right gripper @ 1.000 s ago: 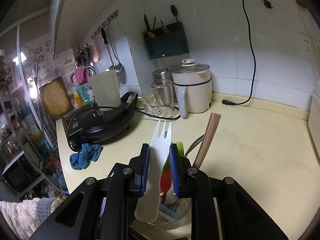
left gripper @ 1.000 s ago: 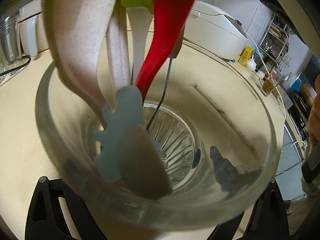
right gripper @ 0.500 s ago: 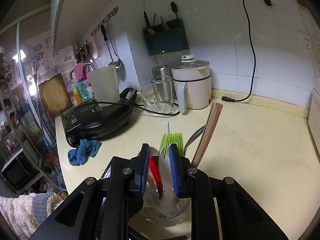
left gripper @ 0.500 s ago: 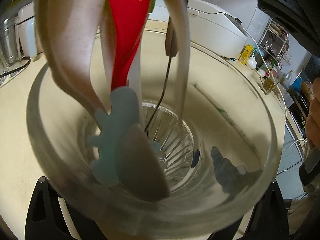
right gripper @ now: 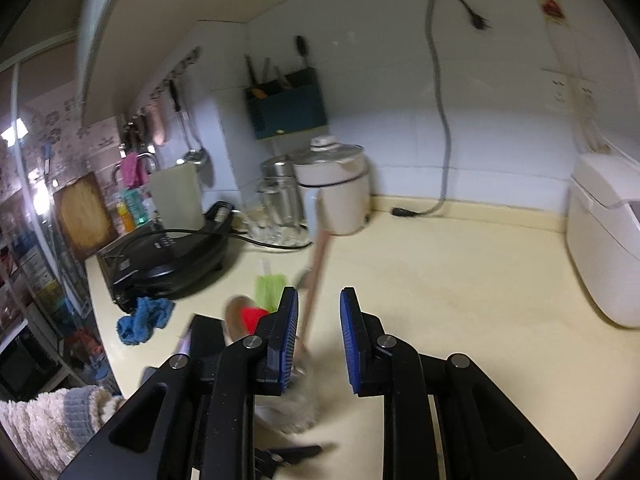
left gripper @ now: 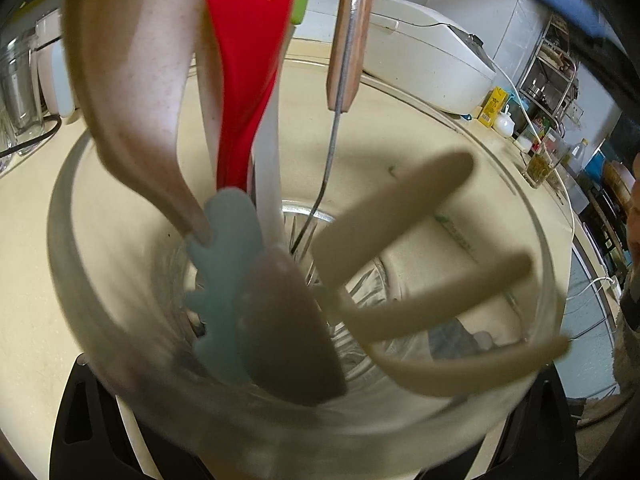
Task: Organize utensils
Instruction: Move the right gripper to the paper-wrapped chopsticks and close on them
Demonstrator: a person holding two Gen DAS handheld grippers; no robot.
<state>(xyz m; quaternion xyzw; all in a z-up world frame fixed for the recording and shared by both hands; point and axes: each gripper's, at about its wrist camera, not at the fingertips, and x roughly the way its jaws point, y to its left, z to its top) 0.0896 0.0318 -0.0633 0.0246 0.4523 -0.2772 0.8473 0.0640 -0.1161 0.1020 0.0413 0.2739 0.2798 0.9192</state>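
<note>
Since a second ago the white fork (left gripper: pixel 432 264) has left the right gripper (right gripper: pixel 319 344) and now lies tines-up inside the glass cup (left gripper: pixel 100 320), leaning toward the right side of its rim in the left wrist view. No readable writing shows anywhere; a small yellow box (left gripper: pixel 493 106) near the white rice cooker (left gripper: pixel 424 60) carries print too small to make out.

Nothing sits between the right gripper's blue pads (right gripper: pixel 289 336), which stand parted with bare countertop (right gripper: pixel 460 280) visible through the gap. The left gripper (left gripper: pixel 304 432) has its jaws spread wide with the cup between its black fingers, low against the cup's base; whether the pads press the glass cannot be told.

Inside the cup stand a speckled beige spoon (left gripper: pixel 132 92), a red spoon (left gripper: pixel 244 60), a pale blue scraper (left gripper: pixel 224 280), a green brush (right gripper: pixel 270 291) and a wood-handled utensil (left gripper: pixel 348 32). Right of the cup the countertop lies open up to the rice cooker; left of it sit a black griddle (right gripper: pixel 172 256) and a blue cloth (right gripper: pixel 142 318) near the counter's edge.
</note>
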